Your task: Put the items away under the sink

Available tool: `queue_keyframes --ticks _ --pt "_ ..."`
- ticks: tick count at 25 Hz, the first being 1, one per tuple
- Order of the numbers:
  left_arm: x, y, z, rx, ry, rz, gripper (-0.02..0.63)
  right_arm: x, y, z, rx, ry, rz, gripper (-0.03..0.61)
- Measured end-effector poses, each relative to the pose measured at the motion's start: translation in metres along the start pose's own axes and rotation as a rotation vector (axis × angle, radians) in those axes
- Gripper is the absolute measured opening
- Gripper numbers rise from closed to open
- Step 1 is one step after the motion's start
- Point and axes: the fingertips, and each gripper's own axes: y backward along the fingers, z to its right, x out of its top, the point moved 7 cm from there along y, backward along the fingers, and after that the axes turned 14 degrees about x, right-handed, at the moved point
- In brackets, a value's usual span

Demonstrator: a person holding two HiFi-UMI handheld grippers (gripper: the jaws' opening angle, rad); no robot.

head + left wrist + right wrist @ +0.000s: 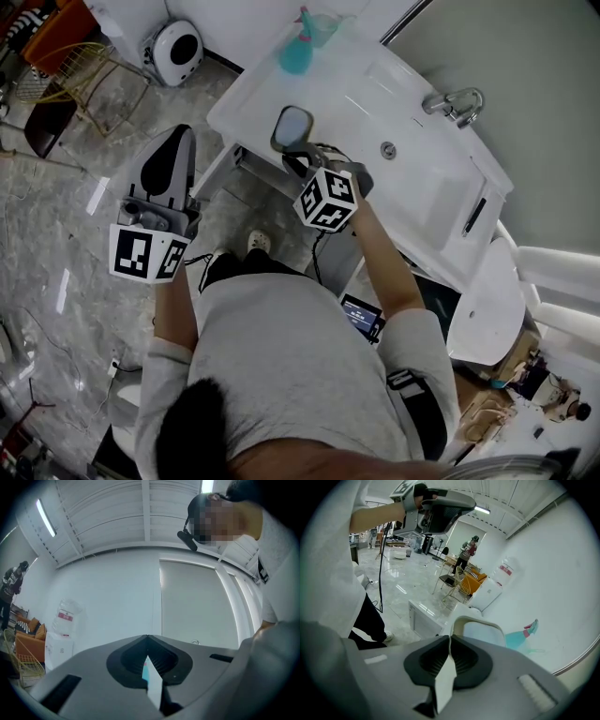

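Observation:
A teal spray bottle [298, 49] [520, 637] stands at the far left corner of the white sink counter [361, 89]. An oval mirror with a pale frame [292, 127] [480, 631] sits at the counter's front edge. My right gripper [298, 161] [450, 638] is shut, its tips right in front of the mirror; whether they touch it I cannot tell. My left gripper [176, 136] [147, 654] is shut on nothing and held out over the floor to the left of the counter. It points up at the wall and ceiling.
The basin has a chrome faucet [455, 101] and a drain [387, 149]. A white round appliance [175, 52], a wire chair [75, 61] and an orange seat [56, 23] stand on the marble floor. A white fixture [489, 314] is at right.

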Motion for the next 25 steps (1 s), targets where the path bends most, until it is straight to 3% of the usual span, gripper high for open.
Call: queue_keyframes --ticks 13,25 --pt "0.005 0.067 -0.016 -0.052 0.032 -0.019 0.008 0.041 -0.004 -0.073 -0.038 -0.031 0.002 0.026" --pt "-0.008 0.132 -0.04 -0.085 0.02 -0.042 0.008 0.053 -0.046 -0.147 -0.038 -0.083 -0.023 0.026"
